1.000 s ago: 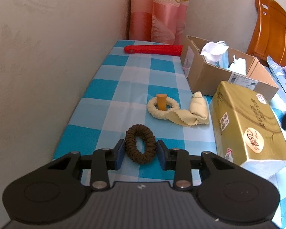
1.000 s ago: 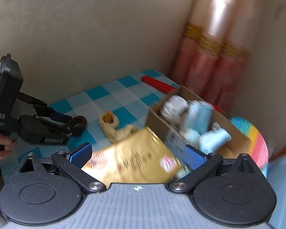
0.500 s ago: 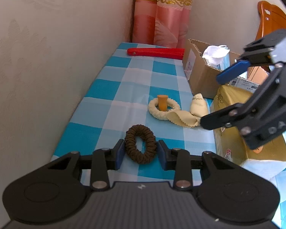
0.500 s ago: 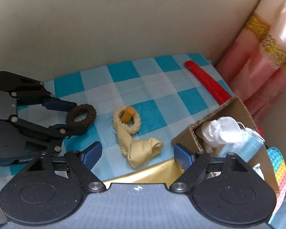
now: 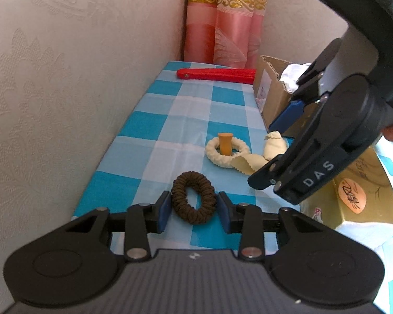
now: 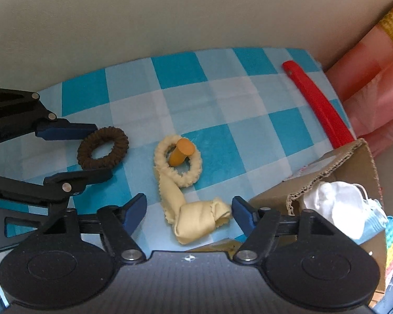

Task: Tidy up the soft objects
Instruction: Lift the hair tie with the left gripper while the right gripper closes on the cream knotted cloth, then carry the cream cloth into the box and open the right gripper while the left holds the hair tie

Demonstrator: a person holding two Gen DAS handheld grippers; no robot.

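Observation:
A brown scrunchie (image 5: 194, 201) lies on the blue checked cloth between the open fingers of my left gripper (image 5: 193, 211); it also shows in the right wrist view (image 6: 103, 148). A cream scrunchie with a knotted cloth tail (image 6: 182, 183) lies around an upright orange peg (image 6: 181, 152); both show in the left wrist view too, the scrunchie (image 5: 226, 151) and the peg (image 5: 224, 143). My right gripper (image 6: 188, 212) is open, its fingers on either side of the knotted tail. It also shows in the left wrist view (image 5: 271, 154).
An open cardboard box (image 6: 351, 167) with white and blue soft items stands to the right. A gold package (image 5: 364, 196) lies beside it. A red flat stick (image 5: 217, 74) lies at the far end. A wall runs along the left; a pink curtain (image 5: 222, 21) hangs behind.
My right gripper has swung down from over the box and gold package to the cream scrunchie's knotted tail. The left gripper stays around the brown scrunchie.

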